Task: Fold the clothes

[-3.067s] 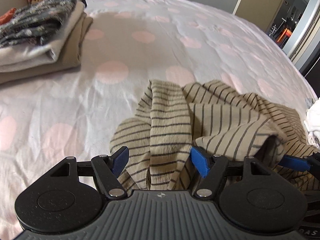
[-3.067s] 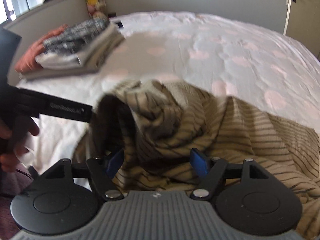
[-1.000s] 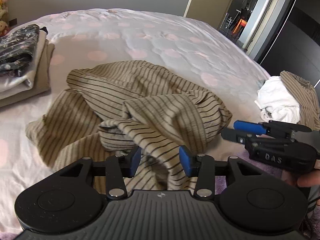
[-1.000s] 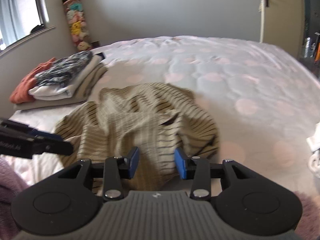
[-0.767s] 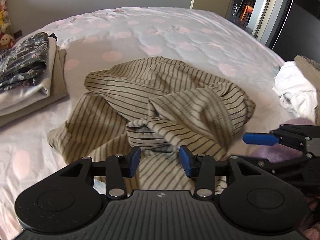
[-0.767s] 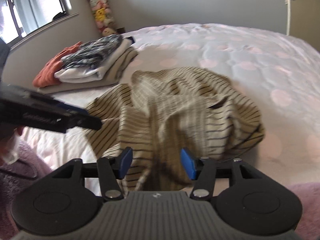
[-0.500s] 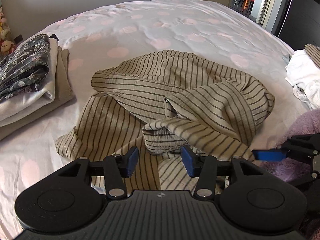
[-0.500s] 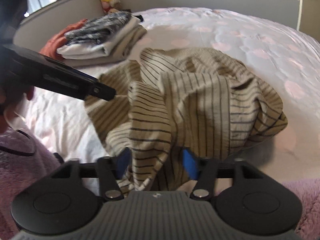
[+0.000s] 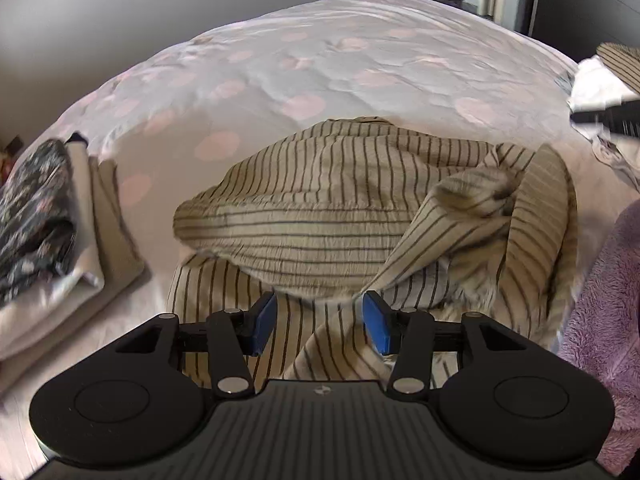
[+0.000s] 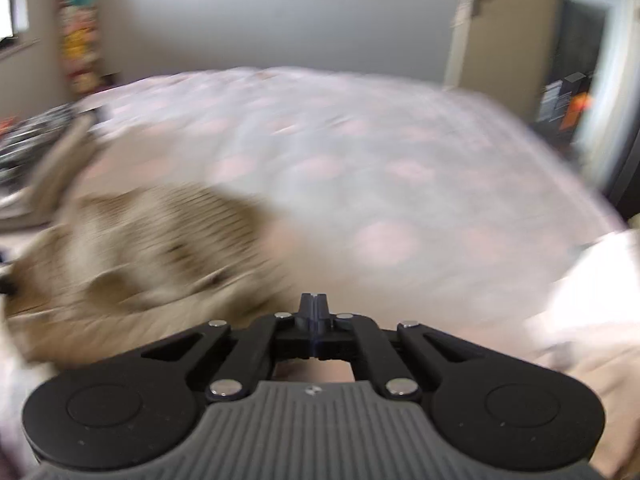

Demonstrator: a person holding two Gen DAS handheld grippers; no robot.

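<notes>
Left wrist view: left hand-held gripper (image 9: 319, 328) released, blue pads apart over the crumpled striped shirt (image 9: 360, 216) at centre of the bed (image 9: 360, 60); folded pile (image 9: 52, 232) at 9 o'clock. Right wrist view, blurred: right hand-held gripper (image 10: 316, 312) clenched empty; striped shirt (image 10: 152, 256) at 9 o'clock.

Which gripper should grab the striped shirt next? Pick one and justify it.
Left. The left gripper is open right over the crumpled striped shirt. The right gripper is shut on nothing and aimed past the shirt at the bedspread.
</notes>
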